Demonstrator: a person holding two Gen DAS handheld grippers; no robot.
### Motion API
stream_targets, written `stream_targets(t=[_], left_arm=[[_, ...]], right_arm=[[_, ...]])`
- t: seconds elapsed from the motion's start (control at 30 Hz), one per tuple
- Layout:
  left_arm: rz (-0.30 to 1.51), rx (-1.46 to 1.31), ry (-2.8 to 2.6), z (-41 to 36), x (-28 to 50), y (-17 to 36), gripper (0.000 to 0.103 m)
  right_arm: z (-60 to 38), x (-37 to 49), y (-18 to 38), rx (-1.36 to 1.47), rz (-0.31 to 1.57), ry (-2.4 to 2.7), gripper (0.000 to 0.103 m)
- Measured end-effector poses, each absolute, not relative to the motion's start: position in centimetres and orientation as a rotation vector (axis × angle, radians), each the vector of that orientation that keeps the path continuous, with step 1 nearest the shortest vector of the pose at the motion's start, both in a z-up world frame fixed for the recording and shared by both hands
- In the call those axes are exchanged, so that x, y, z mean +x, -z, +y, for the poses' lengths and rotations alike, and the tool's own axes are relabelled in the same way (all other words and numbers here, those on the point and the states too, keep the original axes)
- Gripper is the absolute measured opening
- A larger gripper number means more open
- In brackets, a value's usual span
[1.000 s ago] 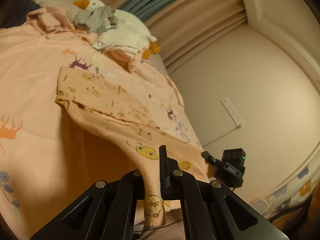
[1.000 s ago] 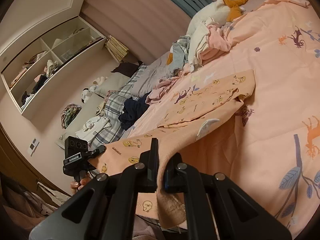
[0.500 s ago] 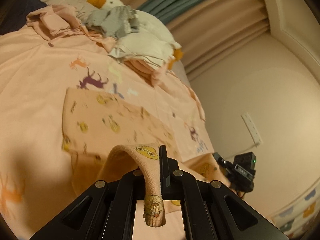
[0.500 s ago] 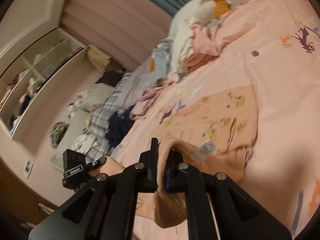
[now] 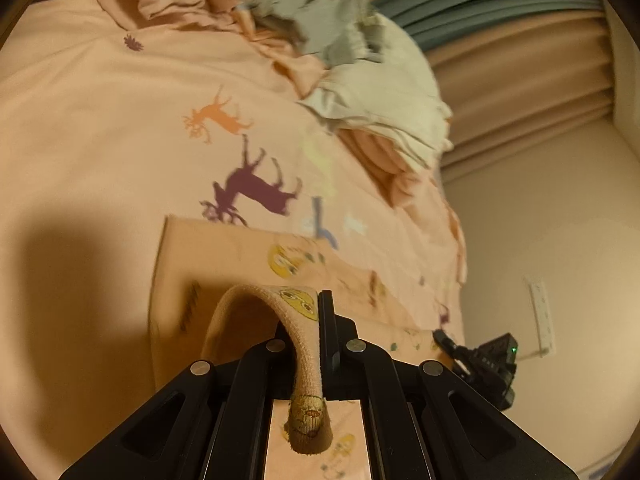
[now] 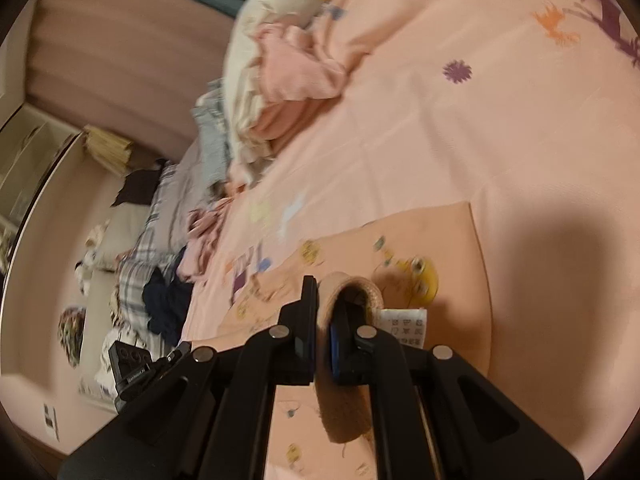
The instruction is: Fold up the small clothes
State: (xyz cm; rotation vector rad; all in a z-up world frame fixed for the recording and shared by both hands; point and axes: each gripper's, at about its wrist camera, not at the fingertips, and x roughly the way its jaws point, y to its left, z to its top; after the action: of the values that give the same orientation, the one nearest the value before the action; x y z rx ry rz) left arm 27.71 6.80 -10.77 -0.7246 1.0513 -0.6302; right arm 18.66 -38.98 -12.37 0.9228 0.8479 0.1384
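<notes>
A small peach garment with yellow cartoon prints (image 5: 248,252) lies on the pink bedsheet, its near part lifted and curled over the flat part. My left gripper (image 5: 316,320) is shut on the garment's ribbed hem, which loops up between the fingers. In the right wrist view my right gripper (image 6: 324,312) is shut on the other end of the hem of the same garment (image 6: 440,236); a white care label (image 6: 404,326) hangs beside it.
A pile of loose clothes and a white goose plush (image 5: 360,72) sit at the far side of the bed. More clothes (image 6: 280,80) and a plaid pillow (image 6: 140,256) show in the right wrist view. A wall socket (image 5: 542,316) is on the right.
Both grippers have carried the held hem forward over the garment, toward its far edge. The garment now lies doubled beneath them, and the cameras sit lower and closer to the bed.
</notes>
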Motion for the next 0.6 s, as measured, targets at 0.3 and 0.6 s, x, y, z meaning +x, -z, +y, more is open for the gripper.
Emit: stream_targets(t=[0.3,0.6], left_arm=[[1.226,-0.650,0.573,6.2,29.6,13.0,0.000],[1.266,-0.873,0.677,7.7,29.7,12.2,0.055]], right_arm=[[-39.6,20.8,14.9,0.966,0.992,-0.100,0.024],[-37.9,19.0,13.7,1.043,1.042,-0.267,0.048]])
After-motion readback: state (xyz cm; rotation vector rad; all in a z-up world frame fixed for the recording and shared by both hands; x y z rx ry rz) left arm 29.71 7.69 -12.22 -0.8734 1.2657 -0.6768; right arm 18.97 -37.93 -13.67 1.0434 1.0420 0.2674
